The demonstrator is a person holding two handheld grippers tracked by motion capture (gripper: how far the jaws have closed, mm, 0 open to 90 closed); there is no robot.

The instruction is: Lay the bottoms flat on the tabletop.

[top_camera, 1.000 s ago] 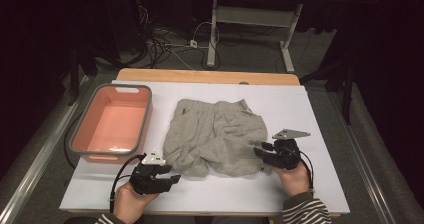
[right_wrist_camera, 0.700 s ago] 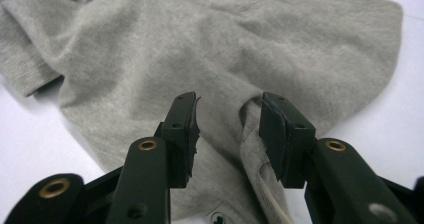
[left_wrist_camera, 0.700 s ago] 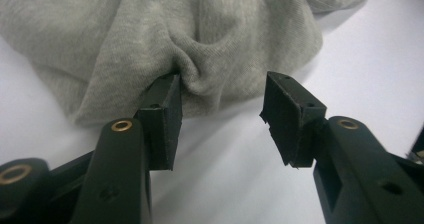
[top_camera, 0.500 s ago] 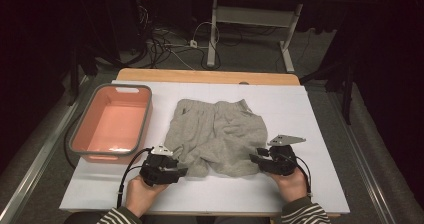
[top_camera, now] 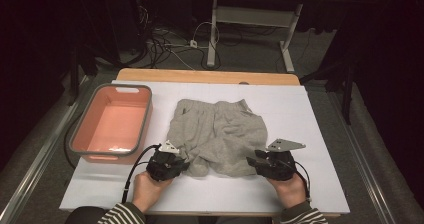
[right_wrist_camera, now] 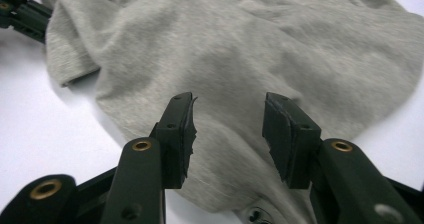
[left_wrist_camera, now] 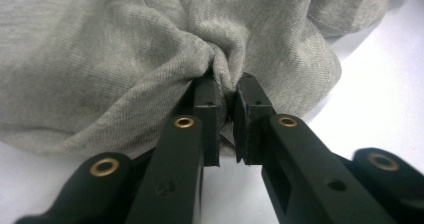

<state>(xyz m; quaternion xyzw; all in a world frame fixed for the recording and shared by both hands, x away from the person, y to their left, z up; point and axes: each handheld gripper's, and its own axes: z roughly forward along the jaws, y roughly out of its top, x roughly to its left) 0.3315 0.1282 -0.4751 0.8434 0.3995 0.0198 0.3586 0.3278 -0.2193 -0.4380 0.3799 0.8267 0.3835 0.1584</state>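
The left tongs [left_wrist_camera: 226,91] have just squeezed shut on the near left edge of the grey shorts [top_camera: 217,134], while the right tongs [right_wrist_camera: 227,134] stand open over its near right edge on the bench [top_camera: 310,114].

We see a pair of grey knit shorts [top_camera: 217,136] lying rumpled and mostly flat in the middle of the worktop [top_camera: 320,114], waistband at the far side and leg openings toward the near edge. At the near left leg the fabric [left_wrist_camera: 220,59] is bunched into a tight pinched fold. The near right leg hem [right_wrist_camera: 220,184] lies loose and flat.
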